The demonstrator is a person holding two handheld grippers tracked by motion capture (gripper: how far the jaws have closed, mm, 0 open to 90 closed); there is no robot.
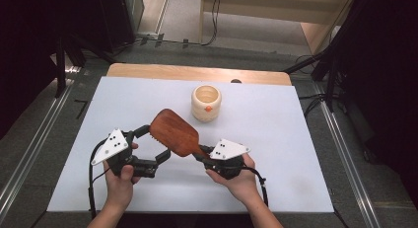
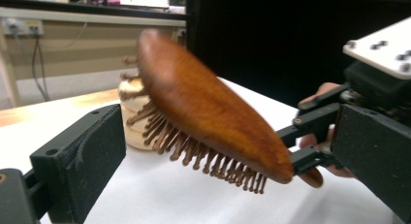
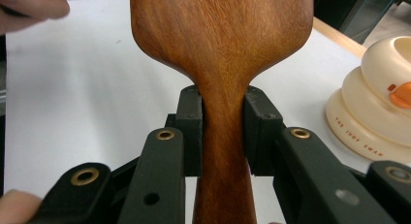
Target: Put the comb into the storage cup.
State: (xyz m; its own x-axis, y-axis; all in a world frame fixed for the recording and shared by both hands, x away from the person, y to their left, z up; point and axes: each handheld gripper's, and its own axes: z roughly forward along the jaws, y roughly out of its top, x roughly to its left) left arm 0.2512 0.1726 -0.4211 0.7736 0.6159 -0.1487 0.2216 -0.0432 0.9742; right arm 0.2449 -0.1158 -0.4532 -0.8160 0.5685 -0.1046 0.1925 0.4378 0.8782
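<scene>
A brown wooden hairbrush [image 1: 173, 132] hangs tilted above the white mat, bristles down. My right gripper [image 1: 203, 154] is shut on its handle; in the right gripper view the two jaws clamp the narrow neck of the hairbrush [image 3: 223, 88] from both sides. My left gripper [image 1: 154, 143] is open, one jaw on each side of the brush head. In the left gripper view the hairbrush [image 2: 208, 112] floats between the wide-apart jaws without touching them, and the right gripper [image 2: 310, 146] holds its far end.
A cream ring-shaped cup with an orange beak [image 1: 206, 102] stands upright behind the brush, also seen as the cup [image 3: 378, 112] at the right. The white mat [image 1: 296, 139] covers a wooden table [image 1: 197, 72]. Dark stands and cables ring the table.
</scene>
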